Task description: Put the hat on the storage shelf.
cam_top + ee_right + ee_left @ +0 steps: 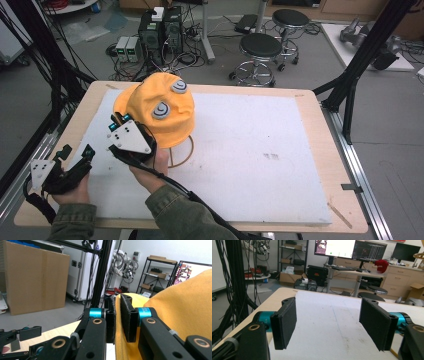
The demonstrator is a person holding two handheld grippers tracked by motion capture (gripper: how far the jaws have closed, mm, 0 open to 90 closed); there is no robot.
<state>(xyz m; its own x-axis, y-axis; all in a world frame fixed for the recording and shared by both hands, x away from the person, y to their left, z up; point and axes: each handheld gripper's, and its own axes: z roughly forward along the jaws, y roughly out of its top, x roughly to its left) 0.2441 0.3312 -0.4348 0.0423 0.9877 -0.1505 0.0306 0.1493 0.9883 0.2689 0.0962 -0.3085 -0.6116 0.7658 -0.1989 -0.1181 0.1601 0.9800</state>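
1. While the left gripper (75,159) hung back at the near-left corner of the desk (310,107), the right gripper (121,121) was in on the orange hat (150,107) at its lower left edge.
2. In the right gripper view, the right gripper's (117,317) jaws were clenched on a fold of the hat's (185,307) orange fabric, pinched thin between the two black pads.
3. The hat sat up on a wire stand (182,150), over the left part of the white mat (250,150) that covered the desk, with two grey swirl patches (161,110) facing up.
4. In the left gripper view, the left gripper's (328,325) jaws stood wide apart, released, gripping nothing, with bare white mat (332,322) between them.
5. The two grippers were apart, the left one nearer the desk's edge.
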